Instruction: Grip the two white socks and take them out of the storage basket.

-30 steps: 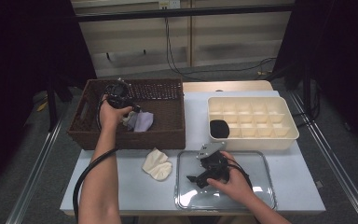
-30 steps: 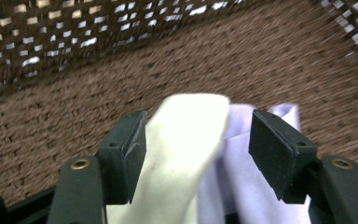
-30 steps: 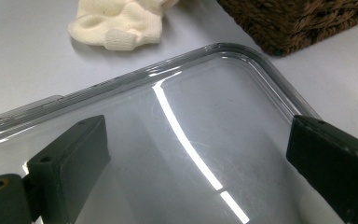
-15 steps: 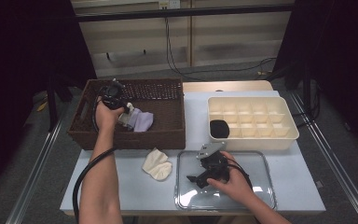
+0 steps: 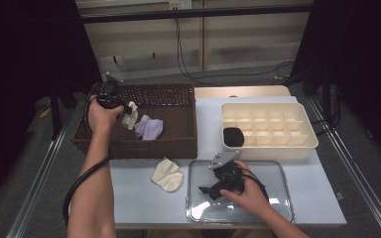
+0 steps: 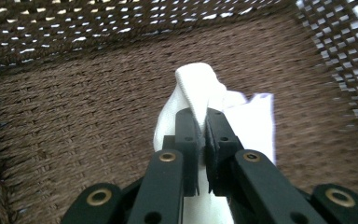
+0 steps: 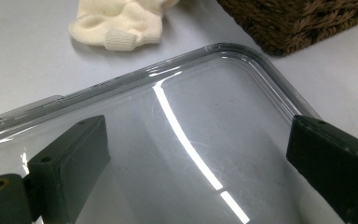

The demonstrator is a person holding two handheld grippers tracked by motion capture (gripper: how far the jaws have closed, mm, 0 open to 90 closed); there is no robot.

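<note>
My left gripper [image 5: 122,105] hangs over the brown wicker basket [image 5: 178,144], its jaws shut on a white sock [image 5: 129,117] that dangles above the basket floor. In the left gripper view the black fingers [image 6: 186,135] pinch a fold of the white sock [image 6: 200,88]. A lavender sock [image 5: 150,128] lies in the basket beside it. My right gripper [image 5: 207,192] rests on a clear plastic lid [image 5: 273,198] near the table's front. Its jaws stand wide open in the right gripper view [image 7: 200,144], with just the lid [image 7: 205,107] beneath them.
A cream sock [image 5: 166,174] lies on the table between basket and lid, also seen as the cream sock [image 7: 116,23]. A cream divided box [image 5: 297,141] at the right holds a black sock [image 5: 233,136]. The basket corner [image 7: 298,23] is close to the lid.
The left hand has risen and shifted toward the basket's back left, lifting the white sock off the basket floor. The right hand has stayed still on the lid.
</note>
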